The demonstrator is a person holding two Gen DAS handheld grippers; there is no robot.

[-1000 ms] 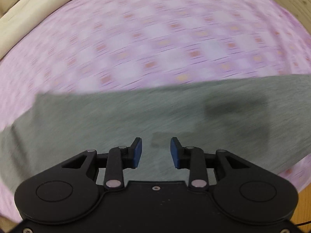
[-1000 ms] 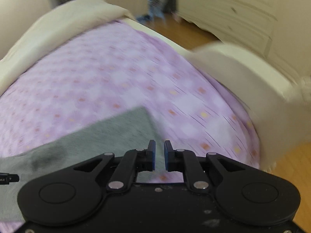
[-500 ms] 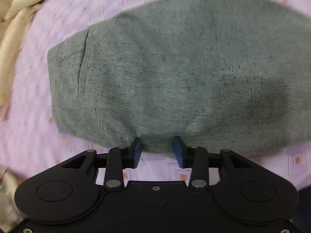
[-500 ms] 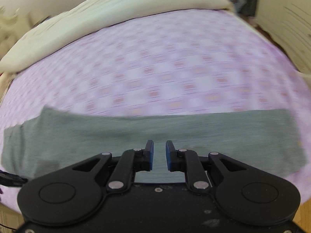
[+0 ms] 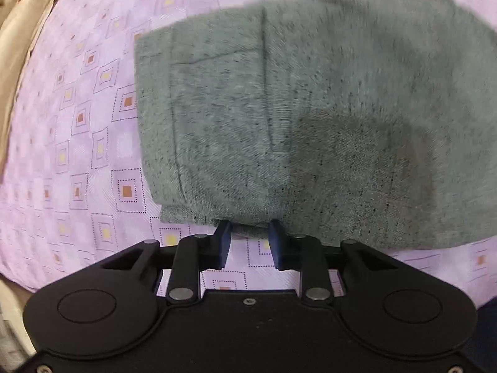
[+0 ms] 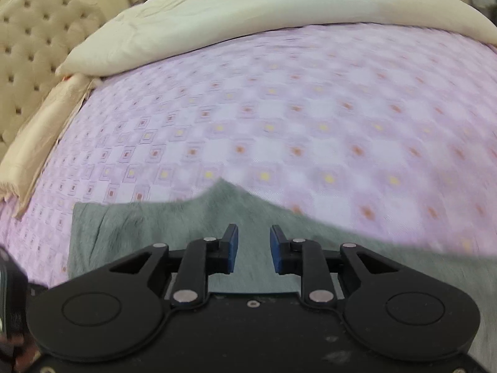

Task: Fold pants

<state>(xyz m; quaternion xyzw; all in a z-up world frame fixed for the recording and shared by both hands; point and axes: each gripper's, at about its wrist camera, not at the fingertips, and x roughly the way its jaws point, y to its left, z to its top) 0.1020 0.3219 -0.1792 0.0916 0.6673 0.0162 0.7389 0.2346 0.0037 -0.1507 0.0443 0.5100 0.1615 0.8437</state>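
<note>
Grey pants on lilac checked bedspread; left jaws closing, right opening, both empty.

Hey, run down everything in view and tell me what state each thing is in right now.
Grey pants: lying flat on the bed, folded over, near edge layered.
Left tool: closing, tips at the pants' near edge, not yet pinching.
Right tool: opening over the pants, holding nothing.
Purple bedspread: spread smooth.
Cream quilt: bunched at the far side.

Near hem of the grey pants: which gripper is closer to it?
Left. The left gripper has its closing jaws astride the pants' near edge; the right gripper, jaws opening, hovers over the cloth farther in.
</note>
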